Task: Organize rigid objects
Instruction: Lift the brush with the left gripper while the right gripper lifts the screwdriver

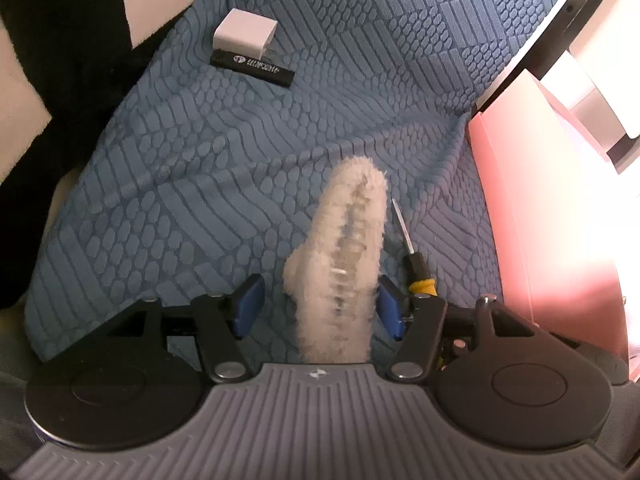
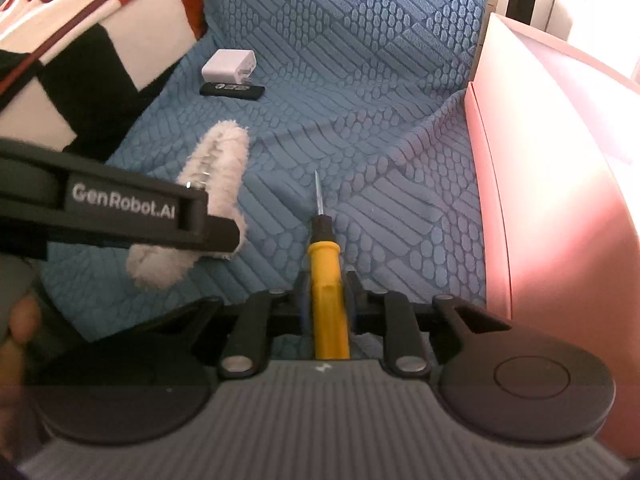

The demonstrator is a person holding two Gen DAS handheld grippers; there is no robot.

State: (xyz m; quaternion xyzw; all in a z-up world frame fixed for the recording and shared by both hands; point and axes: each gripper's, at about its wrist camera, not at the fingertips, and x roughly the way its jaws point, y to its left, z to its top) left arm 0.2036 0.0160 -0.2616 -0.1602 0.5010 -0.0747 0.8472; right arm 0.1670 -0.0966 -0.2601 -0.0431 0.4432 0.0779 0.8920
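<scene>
Pink box (image 2: 552, 184) walls right edge; checkered blanket (image 2: 80, 80) bounds left; open blue textured cover (image 1: 320, 100) ahead. White charger (image 1: 245, 35) touching black stick (image 1: 252, 67) far back. Left gripper (image 1: 320, 306) jaws part open, fluffy hair clip (image 1: 344, 248) between, left pad clear. Right gripper (image 2: 328, 300) jaws narrow, clamping yellow screwdriver (image 2: 326, 280), tip forward.

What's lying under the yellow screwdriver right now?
Under the yellow screwdriver only the blue textured cloth shows. Its handle sits between the right gripper jaws, which hide the cloth directly below; what lies beneath the cloth cannot be seen.
</scene>
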